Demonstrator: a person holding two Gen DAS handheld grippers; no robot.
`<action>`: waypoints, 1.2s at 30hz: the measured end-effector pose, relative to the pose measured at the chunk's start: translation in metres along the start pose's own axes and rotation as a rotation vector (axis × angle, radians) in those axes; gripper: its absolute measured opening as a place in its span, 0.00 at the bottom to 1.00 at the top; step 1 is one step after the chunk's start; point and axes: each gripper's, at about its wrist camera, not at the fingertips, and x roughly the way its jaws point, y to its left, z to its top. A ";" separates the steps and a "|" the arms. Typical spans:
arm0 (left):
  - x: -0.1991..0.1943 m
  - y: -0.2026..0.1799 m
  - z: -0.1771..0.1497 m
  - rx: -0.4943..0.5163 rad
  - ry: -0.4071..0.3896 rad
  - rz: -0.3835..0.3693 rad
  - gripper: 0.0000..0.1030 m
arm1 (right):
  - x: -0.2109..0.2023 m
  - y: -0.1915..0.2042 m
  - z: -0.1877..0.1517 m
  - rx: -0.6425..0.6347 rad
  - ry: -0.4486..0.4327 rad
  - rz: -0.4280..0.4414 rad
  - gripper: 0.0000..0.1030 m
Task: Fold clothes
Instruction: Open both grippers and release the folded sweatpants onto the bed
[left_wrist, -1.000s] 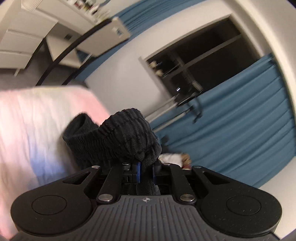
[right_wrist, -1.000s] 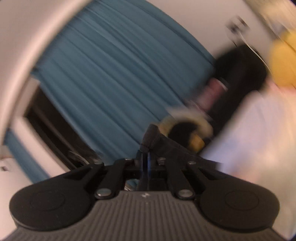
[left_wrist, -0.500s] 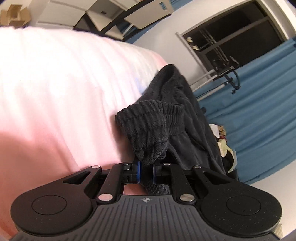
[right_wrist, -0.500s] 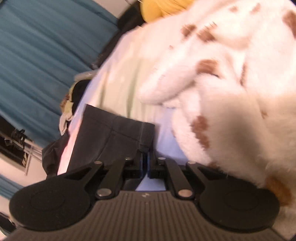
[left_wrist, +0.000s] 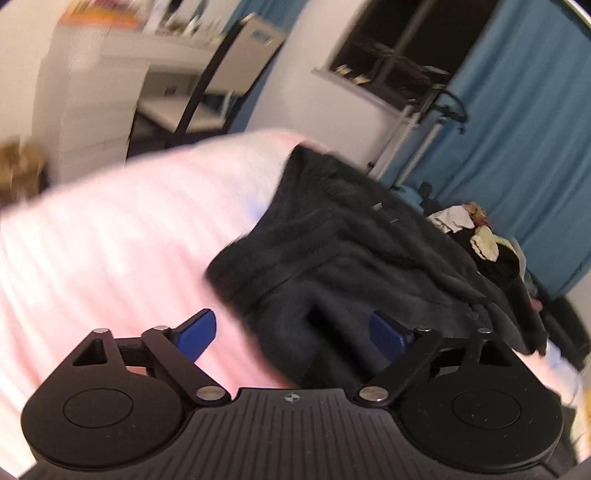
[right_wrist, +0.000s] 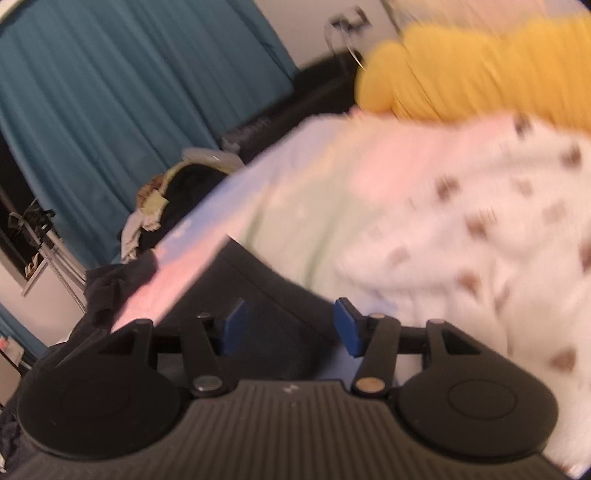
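**Both tongs let go of the dark trousers**

Left tongs (left_wrist: 291, 332) stand wide now, blue pads spread apart, where half a second ago they pinched the ribbed waistband. Right tongs (right_wrist: 288, 326) are wide as well; they too were clamped on a flat edge of the same cloth a moment back. So I have released at both ends, and the dark trousers (left_wrist: 369, 258) rest on the bed (left_wrist: 110, 251) on their own.

I judge this as a lay-down: either spread ready for a fold, or one fold set and released. The blur leaves that open.

Seen from the left, the cloth lies bunched and rumpled just ahead of the tongs, running away to the right. Seen from the right, a smoother panel (right_wrist: 258, 295) sits between the pads, its edge straight. A spotted blanket (right_wrist: 480, 240) lies to the right of it.
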 end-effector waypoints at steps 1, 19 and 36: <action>-0.006 -0.011 0.003 0.037 -0.014 0.010 0.90 | -0.003 0.010 0.005 -0.022 -0.017 0.016 0.54; 0.036 -0.309 0.012 0.396 -0.117 -0.271 0.93 | 0.022 0.257 -0.007 -0.236 0.003 0.355 0.54; 0.130 -0.323 -0.095 0.502 -0.036 -0.227 0.93 | 0.074 0.274 -0.078 -0.391 0.079 0.316 0.56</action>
